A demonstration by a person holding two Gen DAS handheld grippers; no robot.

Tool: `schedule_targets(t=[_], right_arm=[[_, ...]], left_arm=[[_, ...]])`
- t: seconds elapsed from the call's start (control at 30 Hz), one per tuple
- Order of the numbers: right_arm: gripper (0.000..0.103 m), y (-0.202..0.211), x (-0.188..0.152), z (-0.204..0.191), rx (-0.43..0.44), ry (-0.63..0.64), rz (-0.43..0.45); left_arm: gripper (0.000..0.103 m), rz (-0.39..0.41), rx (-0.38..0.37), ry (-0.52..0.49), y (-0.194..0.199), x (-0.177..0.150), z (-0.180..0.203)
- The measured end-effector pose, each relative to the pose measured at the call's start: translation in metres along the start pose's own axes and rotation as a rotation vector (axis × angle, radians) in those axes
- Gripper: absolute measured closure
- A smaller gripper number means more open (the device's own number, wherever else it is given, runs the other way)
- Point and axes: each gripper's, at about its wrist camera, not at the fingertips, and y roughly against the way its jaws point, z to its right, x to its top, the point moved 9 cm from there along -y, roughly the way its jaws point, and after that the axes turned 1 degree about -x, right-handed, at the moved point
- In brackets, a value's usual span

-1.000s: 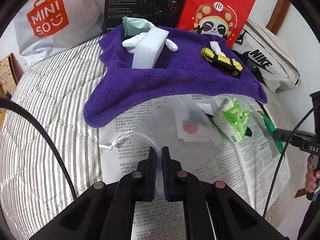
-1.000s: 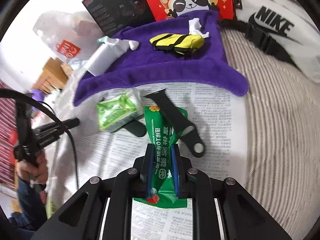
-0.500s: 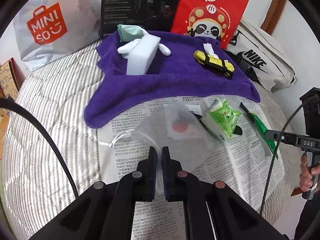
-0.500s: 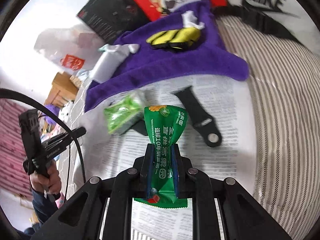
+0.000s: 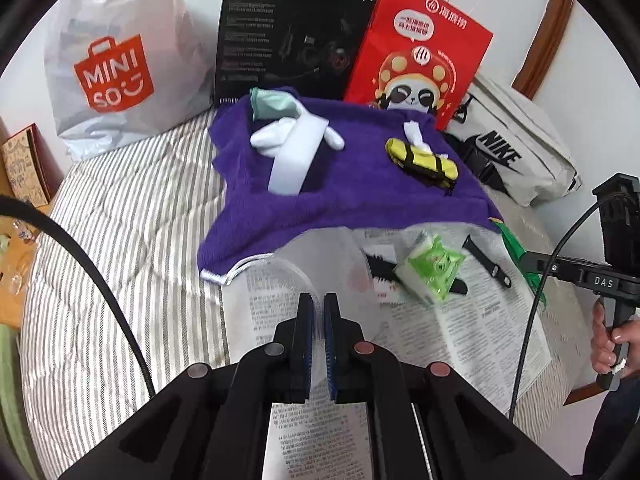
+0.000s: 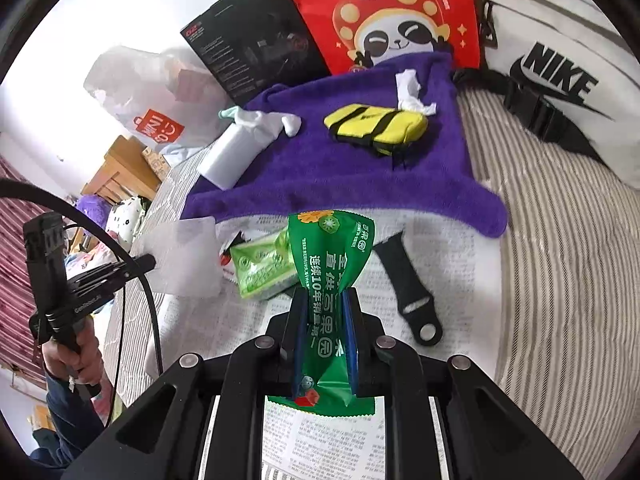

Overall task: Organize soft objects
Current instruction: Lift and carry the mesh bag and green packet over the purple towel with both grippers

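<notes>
Translucent plastic is what your left gripper (image 5: pixel 319 322) has: its jaws are pressed nearly together on the edge of a clear drawstring pouch (image 5: pixel 332 268), which hangs raised above the newspaper (image 5: pixel 472 332). The pouch's white cord (image 5: pixel 224 276) trails toward the corner of the purple towel (image 5: pixel 360 196).

Your right gripper (image 6: pixel 328 320) is clamped narrowly on a green snack packet (image 6: pixel 326 268). The packet stands upright between the pads, its crimped lower edge sticking out behind them and its top flaring above the fingertips. In the left view the same packet shows as a green sliver (image 5: pixel 516 252) beside the right gripper's body, and your right hand (image 5: pixel 612 344) grips the handle.

On the newspaper, a green tissue pack (image 6: pixel 260 268) lies just left of the held packet, with 2 black watch strap halves; 1 (image 6: pixel 408 284) is to the right, the other is mostly hidden under the tissue pack.

On the towel: a yellow pouch with black straps (image 6: pixel 376 128), a crumpled white tissue (image 6: pixel 412 92) touching its far end, and a white sponge block (image 5: pixel 296 160) lying across a white glove (image 5: pixel 272 138).

Behind stand a white Miniso bag (image 5: pixel 116 76), a black box (image 5: pixel 292 36), a red panda bag (image 5: pixel 420 52) and a white Nike bag (image 5: pixel 520 148). All rest on a striped bedcover (image 5: pixel 120 248).
</notes>
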Motion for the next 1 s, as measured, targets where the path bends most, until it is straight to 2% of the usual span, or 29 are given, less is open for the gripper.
schedule_targets(t=[0.57,1.0], right_arm=[[0.086,0.003,0.053,-0.003,-0.026,0.043,0.048],[0.086,-0.021,0.104,-0.001,-0.038,0.063,0.065]], left_arm=[[0.097,0.102,-0.035,-0.067,0.027,0.059,0.016],[0.097,0.118,-0.038,-0.108,0.009,0.102,0.028]])
